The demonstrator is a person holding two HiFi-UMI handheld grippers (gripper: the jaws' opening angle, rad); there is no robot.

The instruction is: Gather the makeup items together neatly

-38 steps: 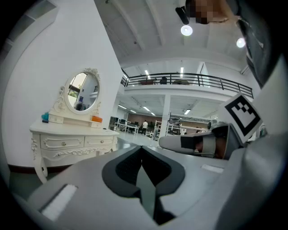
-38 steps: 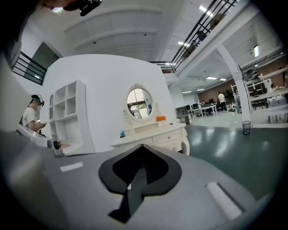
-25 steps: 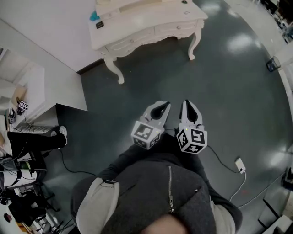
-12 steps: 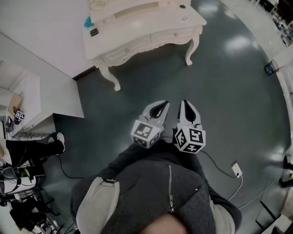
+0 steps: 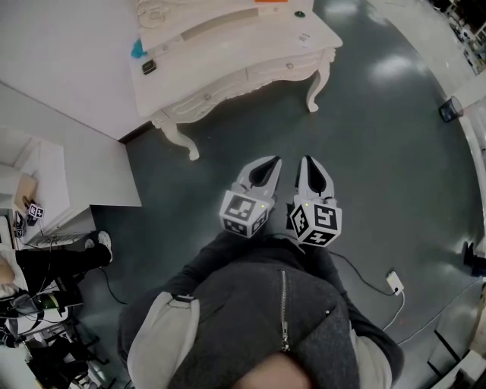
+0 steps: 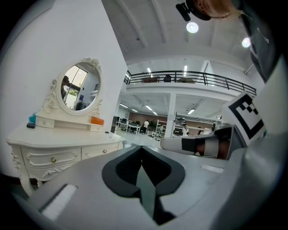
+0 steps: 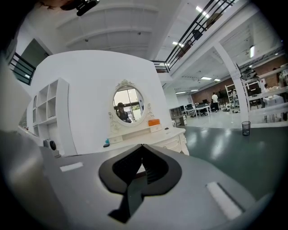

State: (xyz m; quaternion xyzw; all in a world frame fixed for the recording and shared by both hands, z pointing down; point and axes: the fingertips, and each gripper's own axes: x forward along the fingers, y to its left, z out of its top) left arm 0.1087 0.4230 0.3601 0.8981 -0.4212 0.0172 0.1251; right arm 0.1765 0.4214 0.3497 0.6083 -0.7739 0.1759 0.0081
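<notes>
A white dressing table (image 5: 250, 44) stands ahead against the wall, with an oval mirror (image 6: 77, 87). On its top lie a teal item (image 5: 137, 50), a small black item (image 5: 149, 67), an orange box (image 6: 96, 120) and a small dark item (image 5: 299, 14). My left gripper (image 5: 267, 163) and right gripper (image 5: 310, 162) are held side by side close to my body, over the dark floor and well short of the table. Both are shut with nothing between the jaws, as the left gripper view (image 6: 141, 148) and the right gripper view (image 7: 142, 146) show.
A white shelf unit (image 5: 45, 175) stands at the left beside the wall. Another person's legs (image 5: 61, 254) and cluttered gear lie at the lower left. A white charger with its cable (image 5: 393, 283) lies on the floor at the right. A blue bin (image 5: 449, 109) stands far right.
The dressing table has shifted left and shows a little nearer as I step toward it. Both grippers stay shut and side by side in front of me.
</notes>
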